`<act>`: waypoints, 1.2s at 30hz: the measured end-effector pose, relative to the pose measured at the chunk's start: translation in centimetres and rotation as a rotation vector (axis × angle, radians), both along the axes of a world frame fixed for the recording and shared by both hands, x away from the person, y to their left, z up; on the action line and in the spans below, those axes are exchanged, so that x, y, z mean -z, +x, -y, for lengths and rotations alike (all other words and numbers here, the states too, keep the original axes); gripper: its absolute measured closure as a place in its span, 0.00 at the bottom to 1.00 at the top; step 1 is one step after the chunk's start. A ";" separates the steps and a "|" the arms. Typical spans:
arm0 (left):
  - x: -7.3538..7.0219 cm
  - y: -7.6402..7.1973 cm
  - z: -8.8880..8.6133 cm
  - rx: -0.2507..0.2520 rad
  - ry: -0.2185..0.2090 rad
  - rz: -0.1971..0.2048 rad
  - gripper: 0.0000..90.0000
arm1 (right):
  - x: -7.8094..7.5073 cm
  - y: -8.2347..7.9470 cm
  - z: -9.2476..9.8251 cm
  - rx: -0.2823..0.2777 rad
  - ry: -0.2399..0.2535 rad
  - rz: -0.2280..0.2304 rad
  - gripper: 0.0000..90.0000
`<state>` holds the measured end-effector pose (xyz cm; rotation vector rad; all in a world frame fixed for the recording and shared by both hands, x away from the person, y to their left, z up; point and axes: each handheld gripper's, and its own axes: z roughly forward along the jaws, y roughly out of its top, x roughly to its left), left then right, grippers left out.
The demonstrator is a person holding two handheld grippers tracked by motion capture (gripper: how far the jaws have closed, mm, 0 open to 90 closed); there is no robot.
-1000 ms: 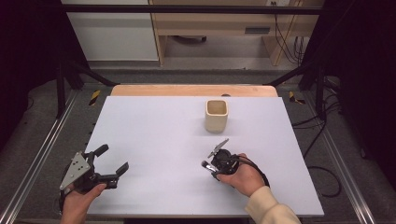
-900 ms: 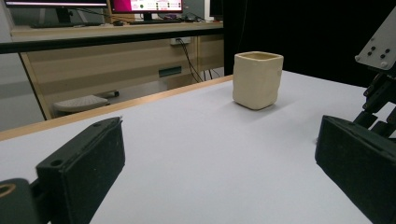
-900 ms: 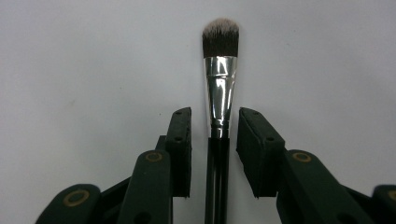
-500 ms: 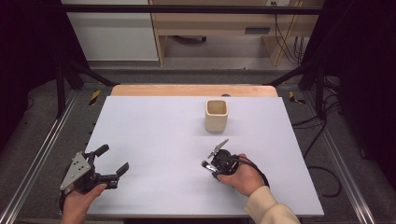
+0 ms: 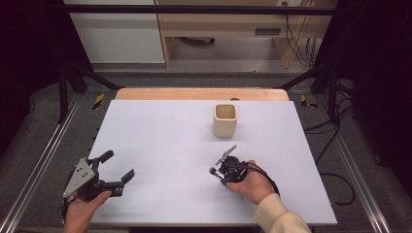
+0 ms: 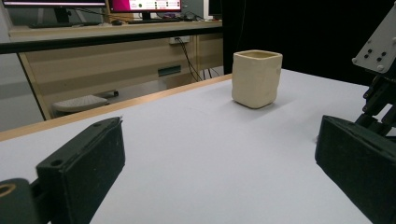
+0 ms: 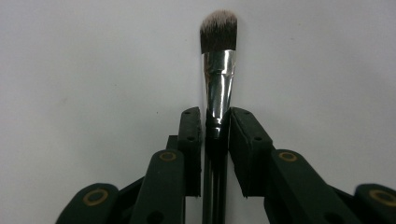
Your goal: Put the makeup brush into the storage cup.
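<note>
A makeup brush (image 7: pixel 218 56) with dark bristles and a silver ferrule is clamped by its handle in my right gripper (image 7: pixel 215 119), with the bristles pointing at the white table. In the high view that right gripper (image 5: pixel 219 171) sits low over the table's front right part, and the brush (image 5: pixel 213 171) sticks out to its left. A cream square cup (image 5: pixel 225 120) stands upright behind it, apart from it. My left gripper (image 5: pixel 117 166) rests at the front left, open and holding nothing. From the left gripper (image 6: pixel 219 158) the cup (image 6: pixel 257 77) is far ahead.
The white table top (image 5: pixel 160 141) ends in a wooden strip (image 5: pixel 201 94) at the back. Metal rails (image 5: pixel 41 165) run along both sides, and cables (image 5: pixel 335 170) lie on the floor to the right. A desk with monitors (image 6: pixel 144 5) stands beyond the table.
</note>
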<state>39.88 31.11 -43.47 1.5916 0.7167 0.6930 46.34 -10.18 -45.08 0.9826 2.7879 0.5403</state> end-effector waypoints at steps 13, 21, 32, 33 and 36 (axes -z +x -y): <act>0.0 0.0 0.0 0.000 0.001 0.001 0.01 | 0.0 0.0 -0.1 0.004 -0.009 -0.008 0.86; 0.0 0.0 0.0 0.000 0.002 0.002 0.01 | 0.0 -0.1 -0.3 -0.002 -0.020 -0.005 0.87; 0.0 0.0 0.0 -0.001 0.002 0.003 0.01 | -0.2 -0.2 -0.2 -0.015 -0.006 -0.002 0.88; 0.0 0.0 0.0 -0.001 0.002 0.002 0.01 | -0.3 -0.2 -0.2 -0.014 -0.006 -0.001 0.88; 0.0 0.0 0.0 0.000 0.002 0.003 0.01 | -0.6 -0.2 0.0 -0.012 0.004 0.005 0.88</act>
